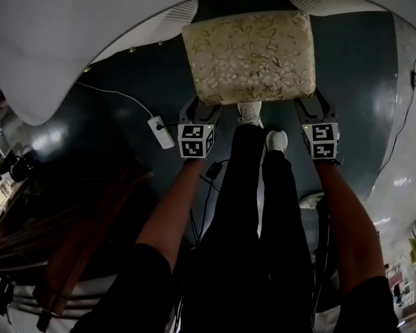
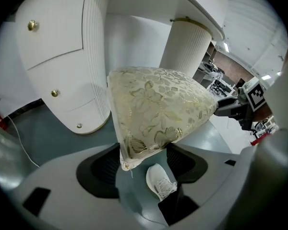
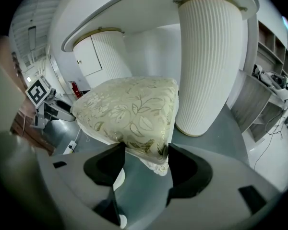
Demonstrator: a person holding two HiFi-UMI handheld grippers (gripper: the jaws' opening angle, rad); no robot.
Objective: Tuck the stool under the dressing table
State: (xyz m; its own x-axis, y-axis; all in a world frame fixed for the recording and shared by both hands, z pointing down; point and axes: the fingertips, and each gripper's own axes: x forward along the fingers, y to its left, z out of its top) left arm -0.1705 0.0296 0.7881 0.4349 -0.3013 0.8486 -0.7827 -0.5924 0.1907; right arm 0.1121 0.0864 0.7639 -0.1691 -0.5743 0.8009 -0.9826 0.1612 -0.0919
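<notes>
1. L tool (image 1: pixel 197 107) is nipped narrow on the near-left corner of the stool (image 1: pixel 249 55). R tool (image 1: pixel 312 104) is nipped the same on the near-right corner. Pads press into the padding on both.
2. Stool sits straight ahead of both tools, neither hand nearer. Its long axis runs L–R, i.e. across the push line.
3. Seat top is puffy and soft, cream fabric w/ gold leaf print, rounded corners and a seamed edge. It prob. squashes under grip. Legs not in view.
4. White shoe (image 1: pixel 276 140) stands just below the near edge on the floor (image 1: pixel 125 116), which is dark grey and glossy. Should slide OK.
5. Dressing table (image 2: pixel 197 4) is beyond: white, curved top, two ribbed round pedestals (image 3: pixel 209 61), the left one w/ brass knobs (image 2: pixel 33 25). The gap between them is dead ahead, w/ the stool's far edge at its mouth. Needs an even fwd push, kept square.
</notes>
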